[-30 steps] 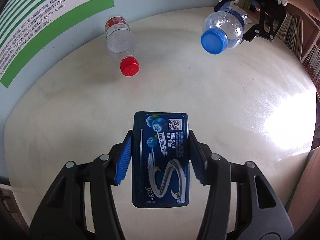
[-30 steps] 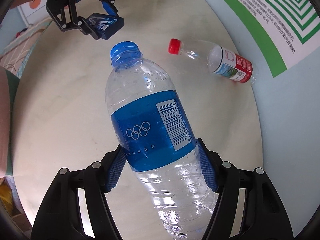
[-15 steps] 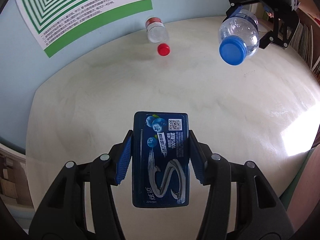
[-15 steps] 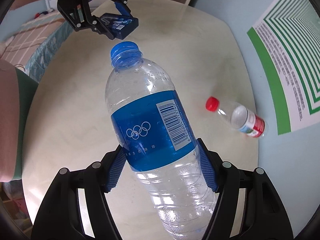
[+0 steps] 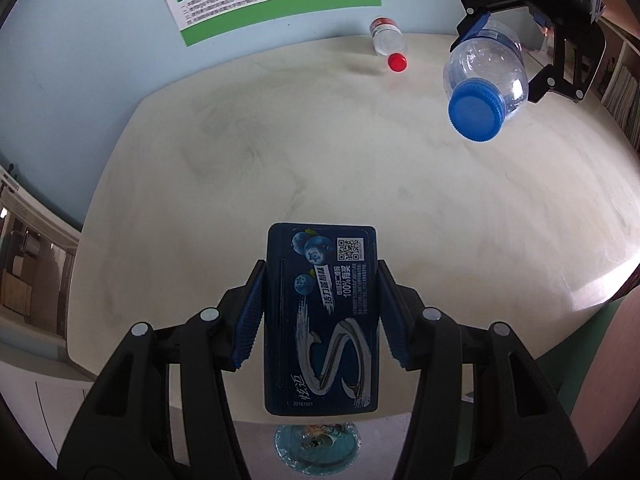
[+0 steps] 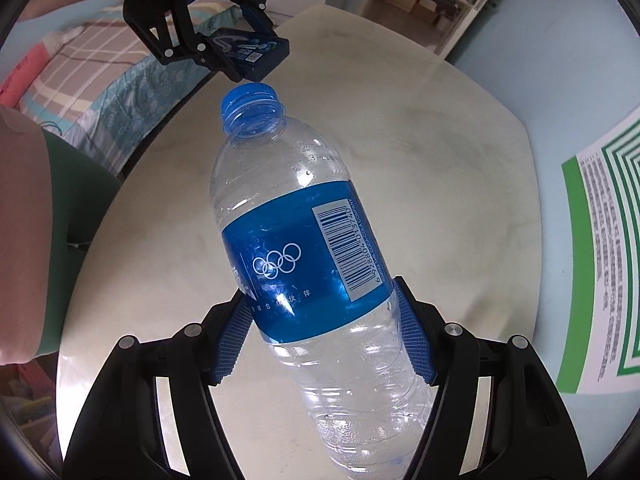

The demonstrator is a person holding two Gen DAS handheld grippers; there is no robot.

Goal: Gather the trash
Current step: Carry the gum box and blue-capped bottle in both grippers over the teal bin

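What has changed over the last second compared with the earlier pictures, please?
Both grippers have pulled back from the wall: the red-capped bottle now looks smaller and farther off in the left view and has left the right view. A bin now shows below the table edge. Unchanged: left gripper holds the gum pack, right gripper the blue-capped bottle.

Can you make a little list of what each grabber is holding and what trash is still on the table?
left gripper: shut on blue gum pack
right gripper: shut on blue-cap bottle
on table: red-cap bottle, lying down by the wall
below table edge: bin with a blue liner, seen in part
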